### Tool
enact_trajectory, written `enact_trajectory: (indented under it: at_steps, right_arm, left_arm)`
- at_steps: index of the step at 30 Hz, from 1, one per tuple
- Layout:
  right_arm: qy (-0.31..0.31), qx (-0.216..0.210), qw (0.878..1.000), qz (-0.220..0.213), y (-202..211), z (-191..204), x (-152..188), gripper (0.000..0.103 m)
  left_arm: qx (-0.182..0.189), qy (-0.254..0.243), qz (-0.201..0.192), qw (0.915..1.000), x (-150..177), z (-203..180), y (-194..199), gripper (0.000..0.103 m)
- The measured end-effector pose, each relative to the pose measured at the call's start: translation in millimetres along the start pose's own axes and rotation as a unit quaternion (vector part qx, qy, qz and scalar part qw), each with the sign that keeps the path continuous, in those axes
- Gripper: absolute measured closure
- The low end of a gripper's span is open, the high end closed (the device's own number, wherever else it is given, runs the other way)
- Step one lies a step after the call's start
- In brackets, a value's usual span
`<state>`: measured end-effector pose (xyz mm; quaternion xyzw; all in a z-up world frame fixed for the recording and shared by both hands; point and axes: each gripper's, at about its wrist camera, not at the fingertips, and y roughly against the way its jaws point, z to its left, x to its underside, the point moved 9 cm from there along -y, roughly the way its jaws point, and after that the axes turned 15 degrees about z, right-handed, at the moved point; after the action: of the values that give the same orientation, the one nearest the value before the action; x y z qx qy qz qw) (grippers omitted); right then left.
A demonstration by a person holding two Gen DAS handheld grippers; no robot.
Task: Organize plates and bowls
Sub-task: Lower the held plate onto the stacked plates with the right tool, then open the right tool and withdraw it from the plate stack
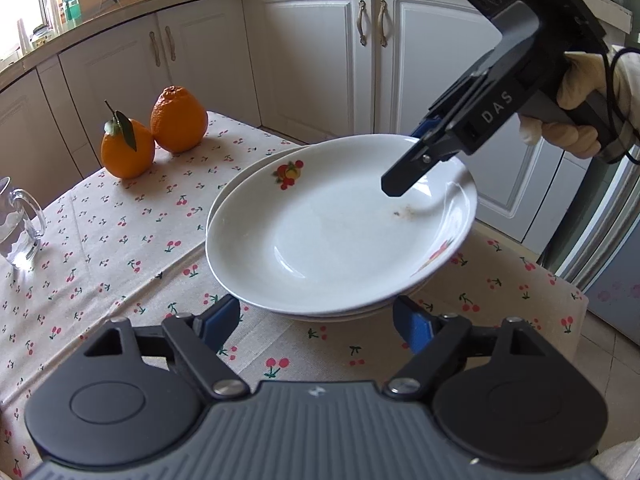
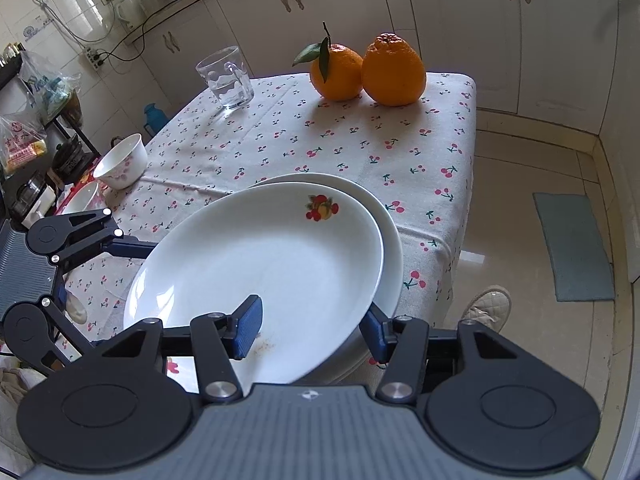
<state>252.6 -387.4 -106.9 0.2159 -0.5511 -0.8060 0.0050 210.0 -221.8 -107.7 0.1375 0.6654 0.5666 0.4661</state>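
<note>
A white plate with fruit prints (image 1: 320, 232) lies on top of a second white plate (image 1: 352, 314) on the cherry-print tablecloth. My right gripper (image 2: 312, 332) straddles the top plate's near rim (image 2: 256, 256), one blue pad above and one below, jaws apart with a gap. It also shows in the left wrist view (image 1: 420, 156) over the plate's far right rim. My left gripper (image 1: 316, 324) is open and empty, its pads either side of the stack's near edge. A white bowl (image 2: 122, 162) and another dish (image 2: 82, 198) sit at the table's left edge.
Two oranges (image 1: 156, 132) stand at the table's far corner. A glass mug (image 1: 18, 228) stands at the left, and shows in the right wrist view (image 2: 226, 78). White cabinets (image 1: 312, 52) line the back. The table's right edge (image 2: 468, 184) drops to tiled floor.
</note>
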Motion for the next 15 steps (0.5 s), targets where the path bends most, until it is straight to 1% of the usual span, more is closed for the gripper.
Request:
enact_trajectory:
  at_steps: [8, 15]
  right_arm:
    - [0.001, 0.02, 1.0, 0.002, 7, 7, 10, 0.043]
    - [-0.009, 0.038, 0.999, 0.001, 10, 12, 17, 0.043]
  left_arm:
    - [-0.002, 0.001, -0.007, 1.0, 0, -1, 2, 0.019]
    - [-0.003, 0.005, -0.006, 1.0, 1, 0, 0, 0.018]
